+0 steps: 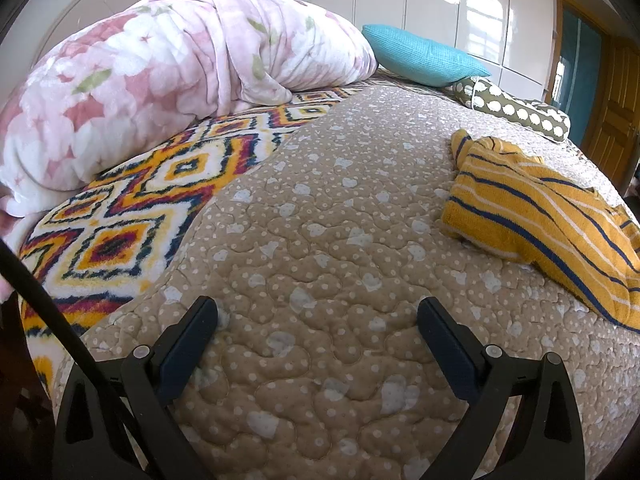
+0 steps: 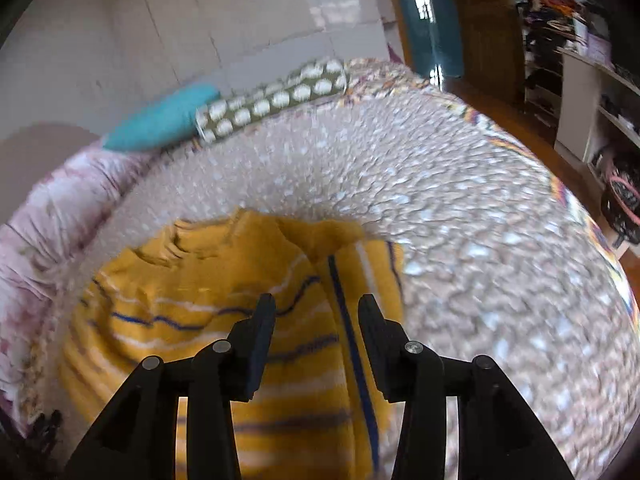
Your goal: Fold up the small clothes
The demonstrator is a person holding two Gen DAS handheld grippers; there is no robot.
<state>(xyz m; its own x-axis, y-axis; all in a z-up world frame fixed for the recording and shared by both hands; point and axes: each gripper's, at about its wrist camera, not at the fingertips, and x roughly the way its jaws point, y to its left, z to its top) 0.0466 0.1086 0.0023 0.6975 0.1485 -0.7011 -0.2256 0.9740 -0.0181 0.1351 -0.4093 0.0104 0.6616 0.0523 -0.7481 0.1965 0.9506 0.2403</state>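
- 2 views cover a bed (image 1: 320, 220) spread with a tan quilted cover dotted in white; the left wrist view comes first.
- Left wrist view: the left hand-held gripper (image 1: 318, 322) hangs over bare quilt with its jaws wide apart and nothing between them.
- A small yellow sweater (image 1: 540, 216) with navy and white stripes lies crumpled on the quilt toward the right edge, well apart from this hand-held gripper.
- At the far left a pink floral duvet (image 1: 160, 76) is bundled up on a blanket (image 1: 132, 216) patterned with orange, white and dark diamonds.
- Beyond it lie a teal pillow (image 1: 424, 56) and, just beside that, an olive bolster (image 1: 520, 110) with white spots; glossy white wardrobe doors (image 1: 440, 0) stand behind.
- Right wrist view, blurred: the right hand-held gripper (image 2: 317, 318) is above the yellow sweater (image 2: 208, 300), its jaws partly open with a clear gap, and neither pad is closed on the knit.
- The sweater sits rumpled in the lower left of this view, one dark stripe running between the 2 fingers.
- Farther back the teal pillow (image 2: 160, 120) touches the spotted bolster (image 2: 276, 98), and the pink duvet (image 2: 52, 216) rims the left side.
- White shelves (image 2: 592, 96) holding dark clutter stand at the right over a wooden floor (image 2: 516, 120).
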